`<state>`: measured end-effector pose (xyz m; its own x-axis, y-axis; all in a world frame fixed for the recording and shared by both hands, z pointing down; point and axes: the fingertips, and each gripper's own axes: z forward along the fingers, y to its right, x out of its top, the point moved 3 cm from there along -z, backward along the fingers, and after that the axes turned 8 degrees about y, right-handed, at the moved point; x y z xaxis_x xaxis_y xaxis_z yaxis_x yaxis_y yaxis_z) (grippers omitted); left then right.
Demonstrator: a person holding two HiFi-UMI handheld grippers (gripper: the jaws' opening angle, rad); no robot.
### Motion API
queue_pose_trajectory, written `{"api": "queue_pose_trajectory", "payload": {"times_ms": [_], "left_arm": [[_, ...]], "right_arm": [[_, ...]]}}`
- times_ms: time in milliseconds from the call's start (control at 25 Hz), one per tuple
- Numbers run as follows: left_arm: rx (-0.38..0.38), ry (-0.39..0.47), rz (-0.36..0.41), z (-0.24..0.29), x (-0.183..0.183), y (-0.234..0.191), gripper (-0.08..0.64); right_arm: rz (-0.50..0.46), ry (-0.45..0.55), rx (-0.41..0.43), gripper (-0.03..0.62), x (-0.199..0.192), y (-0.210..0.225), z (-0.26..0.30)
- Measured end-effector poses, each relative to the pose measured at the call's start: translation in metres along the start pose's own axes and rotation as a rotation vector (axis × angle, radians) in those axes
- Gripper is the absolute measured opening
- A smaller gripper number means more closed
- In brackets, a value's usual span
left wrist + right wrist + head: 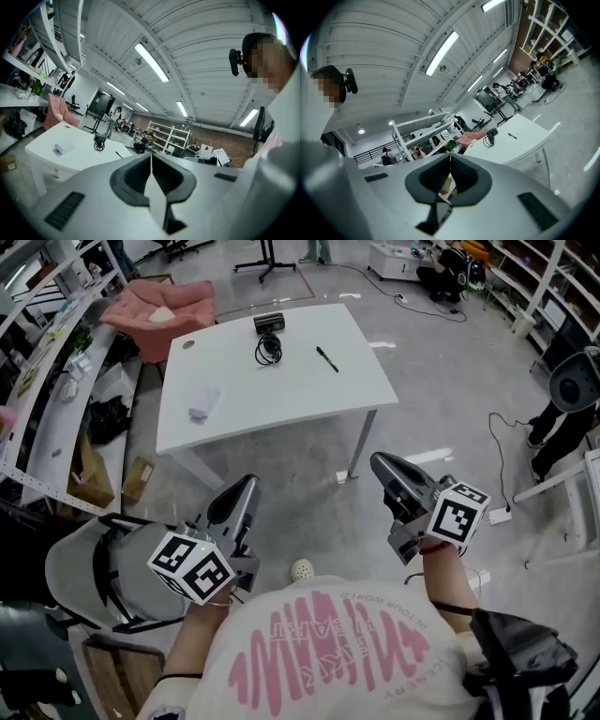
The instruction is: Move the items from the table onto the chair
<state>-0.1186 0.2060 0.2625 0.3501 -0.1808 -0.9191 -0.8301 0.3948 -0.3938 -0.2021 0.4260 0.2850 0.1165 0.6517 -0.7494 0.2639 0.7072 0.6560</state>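
Head view: pen (326, 358) beyond rt claw (379, 463)

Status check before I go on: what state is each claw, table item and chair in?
Left claw: shut, empty.
Right claw: shut, empty.
Black camera with coiled cable: lying on the white rectangular table.
Black pen: lying flat on table.
Crumpled white packet: on table, near its left side.
Pink padded chair: upright beyond the table's far corner.
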Motion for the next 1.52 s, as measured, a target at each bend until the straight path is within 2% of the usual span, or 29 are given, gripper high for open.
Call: {"api": "queue_pose_trajectory", "payload": {"times_ms": [320, 600, 840, 920, 1080, 1320, 1520], "left_arm": [[-0.03, -0.01, -0.003, 0.025, 0.02, -0.057, 0.021], [-0.025, -0.016, -0.018, 0.035, 0.022, -0.087, 0.021], [-0.028, -0.053, -0.032, 0.06, 0.015, -0.103, 0.021], [-0.024, -0.068, -0.012, 0.063, 0.011, -0.105, 0.021], [0.0, -0.106, 0.141, 0.063, 0.008, -0.11, 0.021], [0.001, -0.128, 0.141, 0.08, -0.005, -0.117, 0.021], [0.016, -0.118, 0.094, 0.093, -0.007, -0.124, 0.011]], "right_arm": [[0.027, 0.018, -0.052, 0.015, -0.001, 0.021, 0.053], [0.024, 0.01, -0.084, 0.015, -0.002, 0.032, 0.078], [0.006, -0.019, -0.149, 0.015, 0.001, 0.057, 0.09], [0.007, -0.023, -0.167, 0.015, 0.0, 0.066, 0.092], [0.016, -0.01, -0.203, 0.015, 0.003, 0.076, 0.096], [0.036, -0.013, -0.262, 0.015, 0.004, 0.101, 0.094], [0.045, -0.029, -0.307, 0.015, 0.007, 0.132, 0.096]]}}
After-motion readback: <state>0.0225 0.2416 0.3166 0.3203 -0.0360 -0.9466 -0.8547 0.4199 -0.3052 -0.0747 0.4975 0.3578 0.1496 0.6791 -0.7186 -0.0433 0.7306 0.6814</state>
